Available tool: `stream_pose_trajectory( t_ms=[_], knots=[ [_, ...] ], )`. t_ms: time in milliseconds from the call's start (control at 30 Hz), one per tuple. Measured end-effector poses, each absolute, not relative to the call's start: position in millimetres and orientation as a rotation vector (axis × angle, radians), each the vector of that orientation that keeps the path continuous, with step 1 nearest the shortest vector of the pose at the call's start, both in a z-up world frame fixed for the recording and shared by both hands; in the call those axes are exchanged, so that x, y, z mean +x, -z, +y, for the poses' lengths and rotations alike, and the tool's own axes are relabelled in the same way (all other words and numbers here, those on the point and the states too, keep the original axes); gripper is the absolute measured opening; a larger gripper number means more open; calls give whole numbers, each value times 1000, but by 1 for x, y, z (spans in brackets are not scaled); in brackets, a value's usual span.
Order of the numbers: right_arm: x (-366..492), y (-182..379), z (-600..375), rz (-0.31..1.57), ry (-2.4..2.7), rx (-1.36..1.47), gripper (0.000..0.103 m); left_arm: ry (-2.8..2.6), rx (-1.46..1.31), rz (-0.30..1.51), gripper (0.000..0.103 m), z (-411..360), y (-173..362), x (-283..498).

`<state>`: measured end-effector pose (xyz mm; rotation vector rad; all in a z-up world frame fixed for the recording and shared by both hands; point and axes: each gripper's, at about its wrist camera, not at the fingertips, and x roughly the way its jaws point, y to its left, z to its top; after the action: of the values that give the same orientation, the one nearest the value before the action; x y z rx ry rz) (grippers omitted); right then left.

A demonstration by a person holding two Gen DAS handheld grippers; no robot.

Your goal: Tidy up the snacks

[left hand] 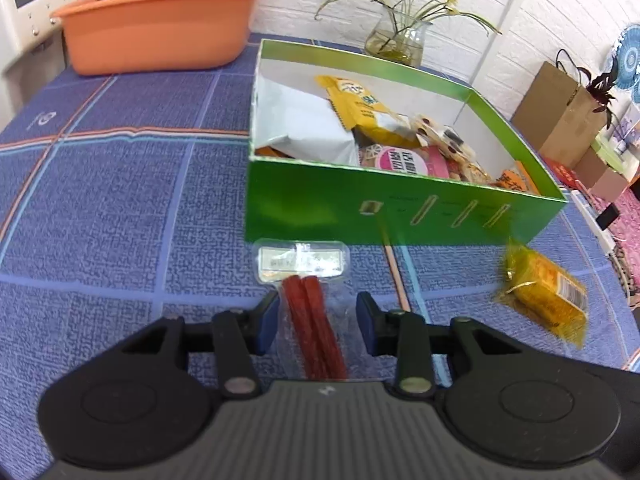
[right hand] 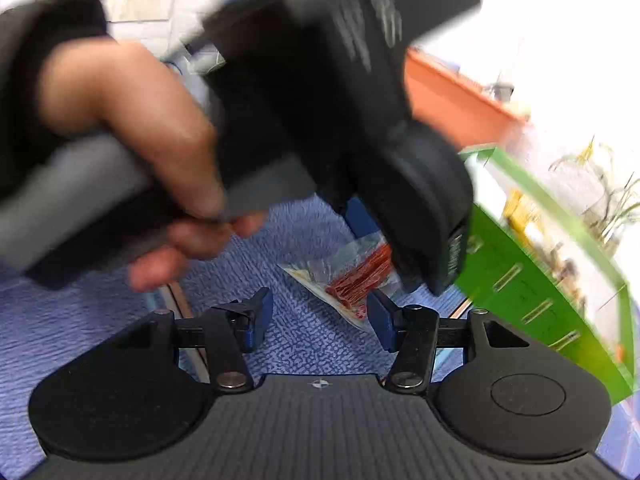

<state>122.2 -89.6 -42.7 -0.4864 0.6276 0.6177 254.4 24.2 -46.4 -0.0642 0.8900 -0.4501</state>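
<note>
A clear packet of red snack sticks [left hand: 310, 312] lies on the blue tablecloth in front of a green box [left hand: 400, 216] that holds several snacks. My left gripper [left hand: 318, 324] is open, its fingers on either side of the packet. A yellow wrapped snack [left hand: 548, 292] lies to the right of it. In the right wrist view my right gripper [right hand: 318, 320] is open and empty, just short of the same packet [right hand: 356, 280]. The left gripper's body [right hand: 360, 128] and the hand holding it fill the upper view. The green box [right hand: 532, 280] is at the right.
An orange basin [left hand: 160, 24] with dishes stands at the back left. A glass vase with a plant [left hand: 396, 40] stands behind the box. Cardboard boxes [left hand: 568, 120] and a paper bag are beyond the table's right edge.
</note>
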Motion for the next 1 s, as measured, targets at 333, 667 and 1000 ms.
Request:
stream_pose_trajectory(
  t_ms=[333,667,1000],
  knots=[
    [97,32,-126,545,-679,-445,16,527,-137,838,21,31,26,226],
    [53,13,-153,435,-651,-485,0,538,-59,816,19,12,11,213],
    [33,14,-161,373,-712,-513,0,638,-31,1050,62,-4,31,215]
  ],
)
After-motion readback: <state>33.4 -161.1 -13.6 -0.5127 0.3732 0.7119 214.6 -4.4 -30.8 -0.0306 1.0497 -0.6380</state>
